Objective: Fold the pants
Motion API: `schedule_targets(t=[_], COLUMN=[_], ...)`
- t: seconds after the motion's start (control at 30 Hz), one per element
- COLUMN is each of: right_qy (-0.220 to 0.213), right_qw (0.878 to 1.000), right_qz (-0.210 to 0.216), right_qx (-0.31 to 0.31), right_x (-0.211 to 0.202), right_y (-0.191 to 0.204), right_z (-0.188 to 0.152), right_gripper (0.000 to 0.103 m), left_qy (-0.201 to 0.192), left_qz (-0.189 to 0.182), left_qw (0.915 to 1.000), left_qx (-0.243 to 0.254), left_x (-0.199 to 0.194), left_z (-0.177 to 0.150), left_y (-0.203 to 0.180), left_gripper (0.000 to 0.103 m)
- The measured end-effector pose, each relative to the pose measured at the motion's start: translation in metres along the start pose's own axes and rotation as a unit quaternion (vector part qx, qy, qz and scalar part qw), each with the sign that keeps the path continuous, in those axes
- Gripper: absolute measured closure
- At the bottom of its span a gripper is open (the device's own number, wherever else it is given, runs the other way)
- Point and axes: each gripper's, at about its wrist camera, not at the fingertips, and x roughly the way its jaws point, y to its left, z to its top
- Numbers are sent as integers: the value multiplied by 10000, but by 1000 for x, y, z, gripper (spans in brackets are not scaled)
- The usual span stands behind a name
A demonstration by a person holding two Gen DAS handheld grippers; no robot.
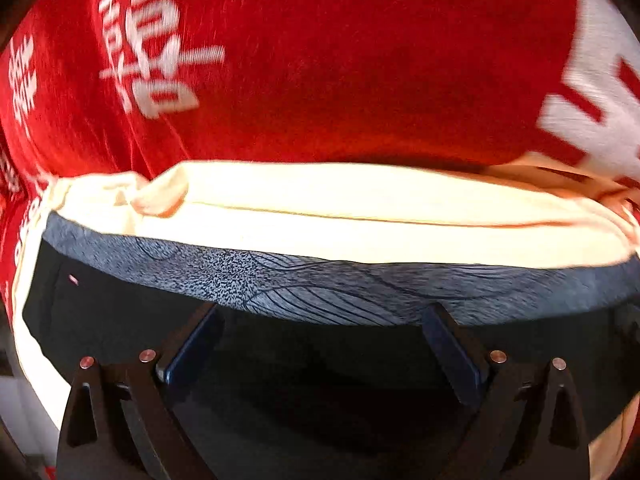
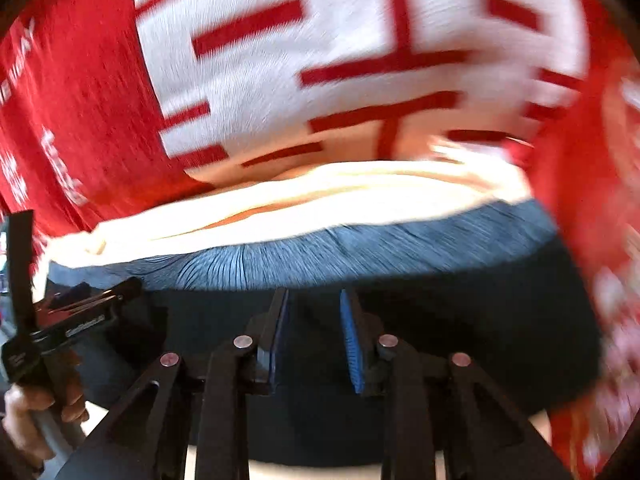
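Lying beneath both gripper tips, dark pants

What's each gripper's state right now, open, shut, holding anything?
Left gripper: open wide, empty, above the dark pants with the blue-grey patterned waistband.
Right gripper: open with a narrower gap, nothing between the pads.

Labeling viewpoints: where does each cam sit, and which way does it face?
Left wrist: behind the left gripper, facing dark pants with patterned band on cream cloth and red blanket; only its open fingers show.
Right wrist: behind the right gripper, same way; left gripper and hand at left.
Shared: pants, band, cloth, blanket.
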Motion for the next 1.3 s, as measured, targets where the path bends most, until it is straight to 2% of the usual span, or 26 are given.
schedule_targets(t=[0.07,0.13,0.2,0.23,0.27,0.3,0.4,0.5,0.57,0.73,0.8,0.87,0.97,1.07,1.2,1.3], right_qy=[-17,-66,-20,58,147,163,184,426,755,1201,1360,1539,1734,1777,1932,1977], right_qw=[9996,9972,9959,9952,9948,9956,9972,9901,9756,9533,9383,9181,8946,8804,8746,8780], right_qz=[-256,-553,-730,-866,-935,-830,-150,787,1532,2386,2758,3127,3436,3515,3402,3318], right_qx=[155,489,533,444,363,393,708,1085,1379,1413,1579,1886,2272,2641,2866,2828], right_x=[9,4,-7,-13,-22,-28,-55,-68,-62,-43,-28,-10,14,30,41,48], right_y=[-17,-42,-54,-52,-49,-48,-37,-18,11,86,117,143,180,196,206,214], right_z=[6,8,5,2,-5,-9,-35,-64,-91,-129,-136,-150,-170,-184,-203,-203], right_gripper=[75,75,75,74,66,58,48,46,46,46,46,46,46,46,46,46], left_qy=[40,155,261,338,404,416,422,523,606,682,703,733,630,509,562,653], left_qz=[86,-103,-12,114,224,265,354,506,557,555,493,404,246,268,180,7], left_qw=[9999,9992,9984,9979,9973,9972,9969,9957,9945,9938,9944,9947,9960,9977,9977,9968], left_qx=[-47,-347,-502,-543,-563,-568,-570,-576,-642,-673,-613,-602,-581,-367,-336,-452], left_x=[16,21,19,16,11,5,-15,-29,-20,-18,-17,-11,-6,4,26,40], left_z=[-1,-2,-6,-9,-12,-16,-32,-49,-52,-66,-68,-66,-59,-49,-42,-42], left_y=[9,32,51,61,71,80,112,143,173,215,228,246,273,296,320,329], left_gripper=[1,0,0,0,0,0,0,0,0,0,0,0,0,0,0,0])
